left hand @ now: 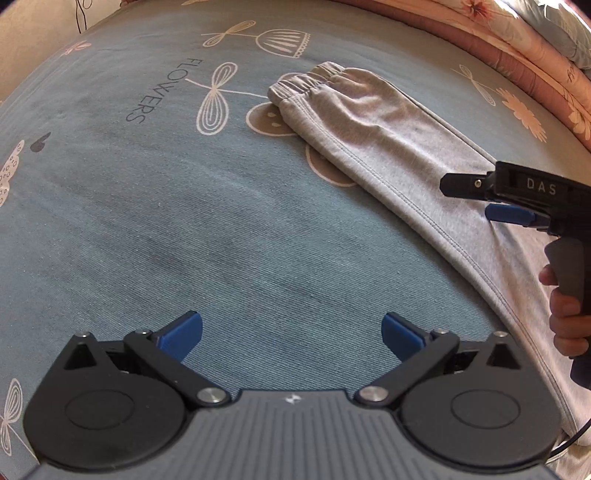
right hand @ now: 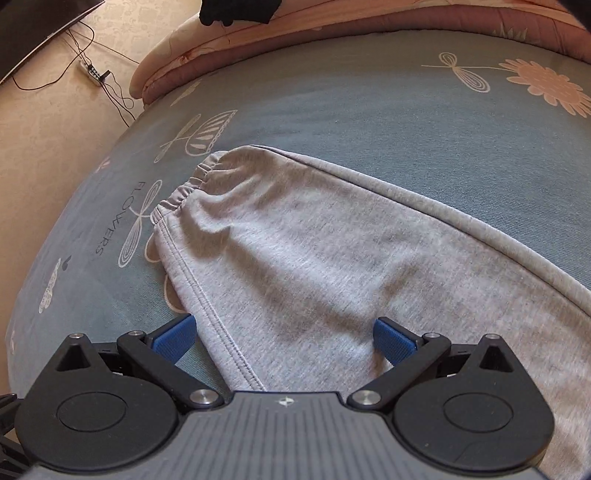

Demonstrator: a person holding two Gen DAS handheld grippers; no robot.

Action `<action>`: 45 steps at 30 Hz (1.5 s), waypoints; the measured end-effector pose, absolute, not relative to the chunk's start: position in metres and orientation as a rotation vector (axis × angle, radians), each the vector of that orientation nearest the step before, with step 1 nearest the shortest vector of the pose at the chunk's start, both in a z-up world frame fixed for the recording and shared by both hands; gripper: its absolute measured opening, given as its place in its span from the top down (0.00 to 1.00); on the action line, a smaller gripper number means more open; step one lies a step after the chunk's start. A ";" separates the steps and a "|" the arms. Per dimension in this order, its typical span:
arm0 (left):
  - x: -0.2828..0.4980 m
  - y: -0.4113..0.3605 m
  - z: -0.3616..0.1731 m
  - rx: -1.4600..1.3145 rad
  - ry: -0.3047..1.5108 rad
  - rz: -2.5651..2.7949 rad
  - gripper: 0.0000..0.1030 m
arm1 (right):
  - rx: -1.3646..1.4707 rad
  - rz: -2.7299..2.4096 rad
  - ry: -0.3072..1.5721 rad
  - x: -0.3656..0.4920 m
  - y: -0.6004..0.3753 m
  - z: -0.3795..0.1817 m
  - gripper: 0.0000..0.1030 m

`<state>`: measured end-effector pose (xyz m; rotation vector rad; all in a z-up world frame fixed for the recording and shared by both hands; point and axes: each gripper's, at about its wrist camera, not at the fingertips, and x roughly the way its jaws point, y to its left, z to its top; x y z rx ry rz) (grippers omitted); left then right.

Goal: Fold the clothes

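– What is seen besides the clothing?
– A blue bedsheet [left hand: 184, 221] printed with flowers is spread across the bed; a pink quilt [right hand: 258, 40] is bunched along its far edge.
– And off the bed?
– A power strip [right hand: 90, 70] with cables is seen on the beige floor [right hand: 48, 147], far left.

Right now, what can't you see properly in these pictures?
- The grey pants: the far end runs off the right edge in both views.
- The bedsheet under the pants: covered by the cloth.
- The hand on the right gripper: cut off by the left view's edge.
- The black thing at the top of the right view: cut off, can't tell.
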<state>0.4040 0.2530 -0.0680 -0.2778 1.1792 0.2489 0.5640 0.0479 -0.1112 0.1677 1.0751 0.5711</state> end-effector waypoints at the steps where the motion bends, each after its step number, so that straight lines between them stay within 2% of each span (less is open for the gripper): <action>1: 0.402 0.258 -0.069 -0.291 1.180 0.258 0.01 | 0.157 0.556 1.075 0.566 0.052 -0.112 0.00; 8: 0.396 0.279 -0.079 -0.333 1.174 0.294 0.01 | 0.150 0.626 1.056 0.574 0.083 -0.096 0.00; 13: 0.393 0.292 -0.079 -0.358 1.167 0.308 0.01 | 0.068 0.633 1.093 0.588 0.118 -0.119 0.00; 18: 0.387 0.306 -0.077 -0.356 1.140 0.344 0.01 | 0.120 0.688 1.059 0.590 0.128 -0.102 0.00; 24: 0.382 0.317 -0.081 -0.405 1.143 0.365 0.01 | 0.051 0.707 1.048 0.599 0.152 -0.118 0.00; 30: 0.377 0.322 -0.082 -0.388 1.138 0.380 0.01 | 0.095 0.757 1.035 0.601 0.157 -0.097 0.00; 37: 0.377 0.326 -0.082 -0.413 1.135 0.381 0.01 | -0.004 0.750 1.044 0.610 0.182 -0.111 0.00; 41: 0.377 0.331 -0.084 -0.420 1.135 0.400 0.01 | 0.090 0.815 1.027 0.611 0.180 -0.096 0.00; 45: 0.376 0.336 -0.085 -0.463 1.129 0.399 0.01 | 0.059 0.832 1.048 0.616 0.199 -0.111 0.00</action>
